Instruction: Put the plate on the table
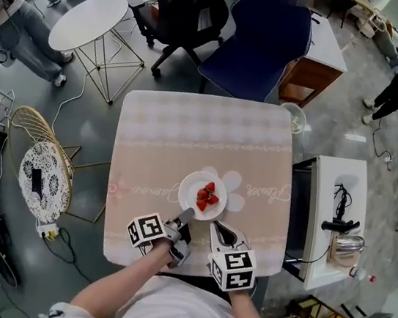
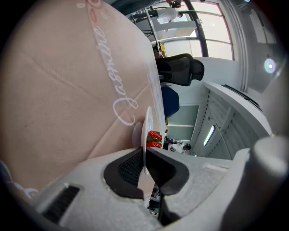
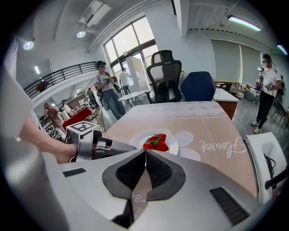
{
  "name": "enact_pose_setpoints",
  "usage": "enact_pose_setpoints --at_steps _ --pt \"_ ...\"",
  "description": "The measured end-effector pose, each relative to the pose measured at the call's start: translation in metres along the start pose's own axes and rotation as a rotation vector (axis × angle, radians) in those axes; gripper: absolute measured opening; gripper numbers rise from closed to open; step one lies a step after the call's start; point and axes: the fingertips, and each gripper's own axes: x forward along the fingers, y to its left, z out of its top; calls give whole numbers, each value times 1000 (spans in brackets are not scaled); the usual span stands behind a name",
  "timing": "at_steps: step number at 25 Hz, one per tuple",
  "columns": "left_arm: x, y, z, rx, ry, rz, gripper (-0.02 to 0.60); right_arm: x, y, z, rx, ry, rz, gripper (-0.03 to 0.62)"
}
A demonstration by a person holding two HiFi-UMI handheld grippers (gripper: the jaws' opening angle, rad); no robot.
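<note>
gripping the likely stiff, breakable plate by its near rim: left gripper clamped on it; right gripper closed, empty

Bright, even light fills the room. In the right gripper view it comes from tall windows and a ceiling strip light. A round lamp glares in the left gripper view. Shadows on the tabletop are faint, and the white plate looks almost blown out. Both gripper views bulge like a fisheye, with black corners. The left claw and right claw look soft up close. The head view bends at its edges.
</note>
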Motion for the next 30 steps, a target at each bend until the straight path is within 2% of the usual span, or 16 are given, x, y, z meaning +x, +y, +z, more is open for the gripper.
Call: enact_pose_setpoints --at_steps 5,10,20,25,30 --pt "1 6 1 40 19 64 24 3 5 2 -4 0 12 5" --pt "4 11 -7 85 62 120 136 2 4 1 -1 1 13 5" --pt "-2 12 -11 171 54 210 164 -6 -1 0 3 -17 28 5" --pt "-10 10 -12 157 25 204 164 -11 0 -4 4 -24 52 5" --pt "-24 2 -12 178 -19 193 164 -15 7 -6 -1 -39 90 5"
